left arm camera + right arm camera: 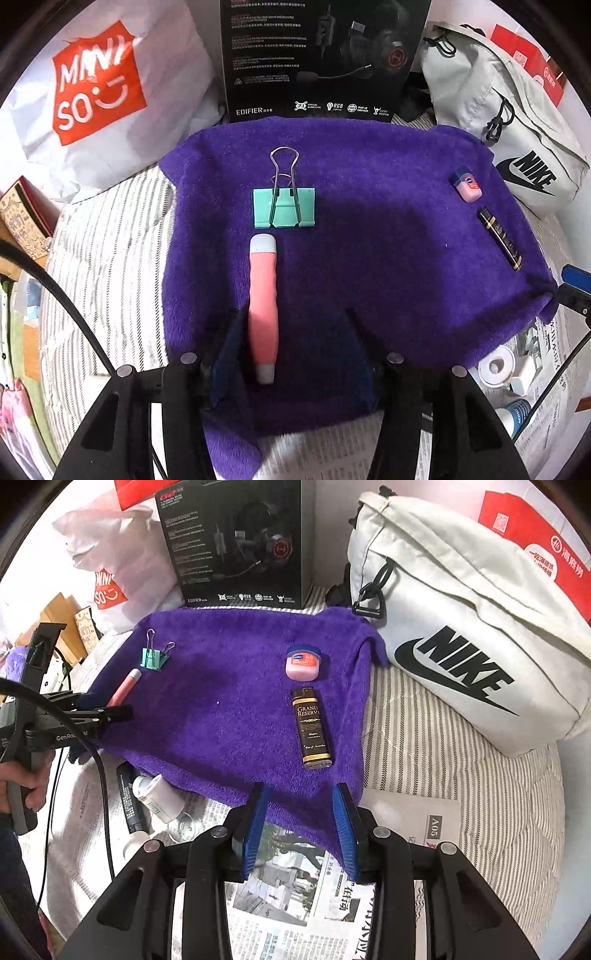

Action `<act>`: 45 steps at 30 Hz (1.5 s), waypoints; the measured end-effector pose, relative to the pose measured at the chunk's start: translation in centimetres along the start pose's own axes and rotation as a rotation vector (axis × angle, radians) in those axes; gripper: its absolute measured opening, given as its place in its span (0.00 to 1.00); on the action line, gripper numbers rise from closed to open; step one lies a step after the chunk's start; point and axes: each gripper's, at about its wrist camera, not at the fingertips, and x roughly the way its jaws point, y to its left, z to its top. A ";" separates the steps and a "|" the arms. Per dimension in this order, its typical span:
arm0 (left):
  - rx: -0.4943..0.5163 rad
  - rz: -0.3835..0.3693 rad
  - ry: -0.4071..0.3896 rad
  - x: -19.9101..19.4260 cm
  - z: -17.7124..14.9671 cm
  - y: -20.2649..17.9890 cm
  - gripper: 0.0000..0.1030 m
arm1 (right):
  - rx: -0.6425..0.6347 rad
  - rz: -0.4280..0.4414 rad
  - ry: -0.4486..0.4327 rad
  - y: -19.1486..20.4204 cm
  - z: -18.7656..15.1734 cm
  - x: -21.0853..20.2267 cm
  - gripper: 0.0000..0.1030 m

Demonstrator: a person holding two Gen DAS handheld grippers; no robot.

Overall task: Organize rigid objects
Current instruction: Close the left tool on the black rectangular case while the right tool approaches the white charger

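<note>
A purple towel (369, 229) lies on the bed; it also shows in the right wrist view (229, 709). On it lie a pink tube (263, 306), a green binder clip (283, 206), a small pink jar (467, 186) and a dark lighter (500, 238). My left gripper (291, 332) is open, its fingers on either side of the tube's near end, the tube resting close to the left finger. In the right wrist view the jar (303, 662) and the lighter (312, 727) lie ahead of my right gripper (299, 794), which is open and empty at the towel's near edge. The left gripper (110, 710) shows there at the left.
A black headset box (317, 59) stands behind the towel. A white Miniso bag (99, 92) is at the back left, a white Nike bag (461, 646) on the right. Newspaper (295, 904) and small bottles (159, 797) lie at the near edge on striped bedding.
</note>
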 end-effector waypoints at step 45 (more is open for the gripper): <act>-0.043 0.012 0.067 -3.3 -8.8 -5.9 0.55 | 0.101 0.083 -0.042 -1.1 -10.5 -5.9 0.42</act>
